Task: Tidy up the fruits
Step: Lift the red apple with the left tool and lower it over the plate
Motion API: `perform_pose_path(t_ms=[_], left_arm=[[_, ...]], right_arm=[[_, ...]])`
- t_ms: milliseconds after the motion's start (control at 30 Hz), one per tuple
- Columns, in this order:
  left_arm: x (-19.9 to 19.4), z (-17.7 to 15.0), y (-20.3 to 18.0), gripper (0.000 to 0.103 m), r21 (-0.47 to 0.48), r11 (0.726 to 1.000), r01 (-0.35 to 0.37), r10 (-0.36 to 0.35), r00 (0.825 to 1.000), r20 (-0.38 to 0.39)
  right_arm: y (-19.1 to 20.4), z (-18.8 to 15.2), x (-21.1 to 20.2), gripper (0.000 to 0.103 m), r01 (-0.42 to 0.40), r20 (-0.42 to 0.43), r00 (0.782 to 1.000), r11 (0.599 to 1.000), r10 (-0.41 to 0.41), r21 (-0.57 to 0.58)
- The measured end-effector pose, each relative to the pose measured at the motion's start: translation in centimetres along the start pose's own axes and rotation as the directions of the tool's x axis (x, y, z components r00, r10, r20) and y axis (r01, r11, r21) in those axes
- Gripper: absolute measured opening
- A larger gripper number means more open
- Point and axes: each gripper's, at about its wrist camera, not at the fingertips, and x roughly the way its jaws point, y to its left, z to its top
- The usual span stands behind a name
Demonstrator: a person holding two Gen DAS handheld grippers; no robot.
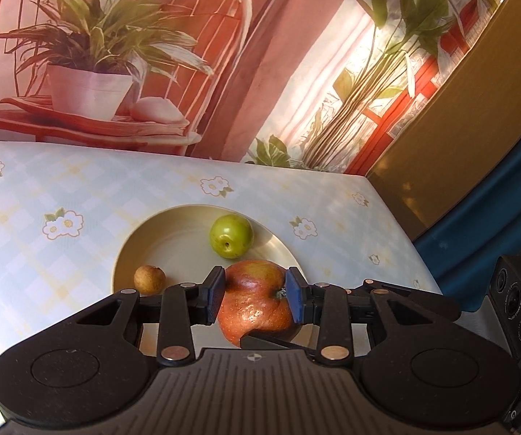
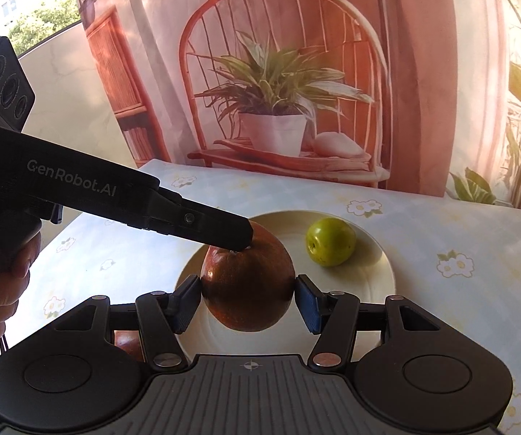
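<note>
A red apple (image 1: 256, 299) sits between the blue pads of my left gripper (image 1: 256, 295), which is shut on it over the near edge of a cream plate (image 1: 173, 239). In the right wrist view the same apple (image 2: 247, 290) hangs between the pads of my right gripper (image 2: 247, 299), which stand just off its sides, open. The left gripper's fingers (image 2: 224, 230) reach in from the left onto the apple's top. A green apple (image 1: 230, 235) lies on the plate, also seen in the right wrist view (image 2: 330, 241). A small brown fruit (image 1: 149, 279) rests at the plate's left rim.
The table (image 1: 42, 188) has a pale checked cloth with flower prints. A printed backdrop of a chair and potted plant (image 2: 278, 108) stands behind it. Another red fruit (image 2: 128, 344) shows partly under my right gripper's left side. The table's right edge (image 1: 398, 217) drops off.
</note>
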Motion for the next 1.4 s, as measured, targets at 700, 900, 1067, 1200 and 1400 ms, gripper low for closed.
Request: perform_pose_path(t_ms=[700, 900, 1067, 1200, 1400], left_arm=[[4.9, 3.5, 6.0, 0.038, -0.151, 0.987, -0.050, 0.044, 0.998, -0.044], [5.3, 3.5, 7.1, 0.045, -0.234, 0.972, -0.030, 0.021, 0.999, -0.040], [5.4, 3.5, 6.9, 0.046, -0.228, 0.973, -0.037, 0.031, 0.999, -0.030], [5.4, 3.6, 6.5, 0.046, -0.209, 0.977, -0.053, 0.047, 0.998, -0.035], [5.4, 3.6, 6.1, 0.048, -0.184, 0.981, -0.066, 0.062, 0.998, -0.028]], right_arm=[[-1.2, 2.6, 8.7, 0.053, 0.024, -0.023, 0.999, 0.999, -0.025, -0.034], [-1.3, 2.6, 9.1, 0.053, 0.030, -0.003, 1.000, 0.999, -0.030, -0.031], [-1.4, 2.6, 9.2, 0.053, 0.030, 0.001, 1.000, 0.999, -0.030, -0.031], [-1.4, 2.5, 9.2, 0.053, 0.031, -0.002, 1.000, 0.999, -0.031, -0.030], [-1.4, 2.6, 9.2, 0.054, 0.037, -0.016, 0.999, 0.999, -0.037, -0.019]])
